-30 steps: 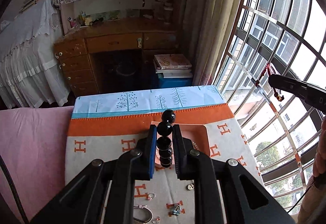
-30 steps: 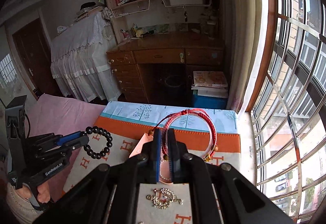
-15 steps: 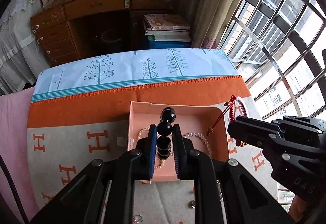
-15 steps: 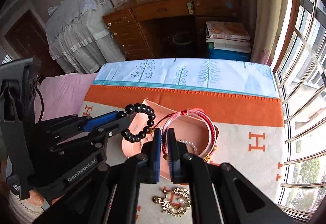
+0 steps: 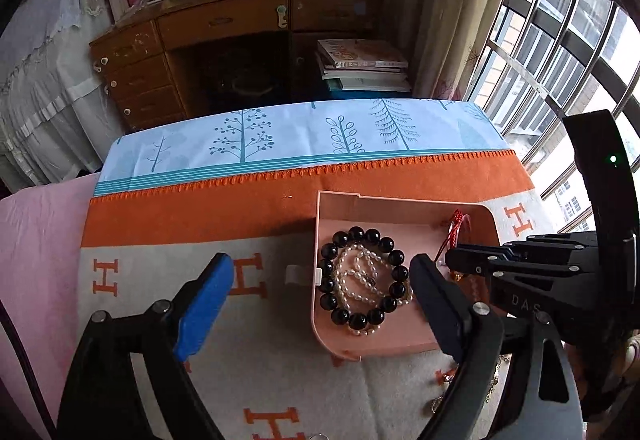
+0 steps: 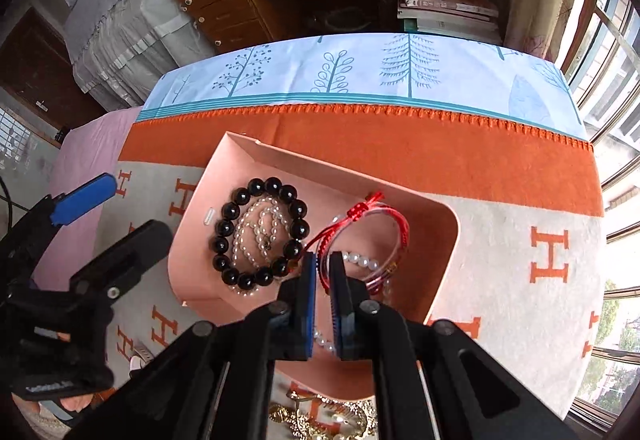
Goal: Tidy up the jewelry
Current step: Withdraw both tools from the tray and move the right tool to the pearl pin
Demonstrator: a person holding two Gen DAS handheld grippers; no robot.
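A black bead bracelet (image 5: 330,251) (image 6: 298,209) lies in the pink tray (image 5: 400,207) (image 6: 304,163), ringed around a pearl strand (image 5: 360,272) (image 6: 260,228). My left gripper (image 5: 320,268) (image 6: 128,207) hovers over the tray's left side. Its jaws are opening wide, and the bead bracelet lies below the gap, free of both pads. My right gripper (image 6: 322,264) (image 5: 452,260) is shut on a red string bracelet (image 6: 402,230) (image 5: 454,230). It holds the bracelet low over the tray's right half, and the loop hangs forward from the fingertips.
The tray sits on an orange and white blanket (image 5: 280,360) with H marks. Gold jewelry (image 6: 320,416) lies on the blanket just in front of the tray. Beyond the bed stand a wooden desk (image 5: 224,23) and a stack of books (image 5: 360,63). A barred window (image 5: 560,39) is at the right.
The left gripper opened and let go of the black bead bracelet, which now lies in the tray on the pearls. Both grippers came down toward the tray, the right still gripping the red bracelet.
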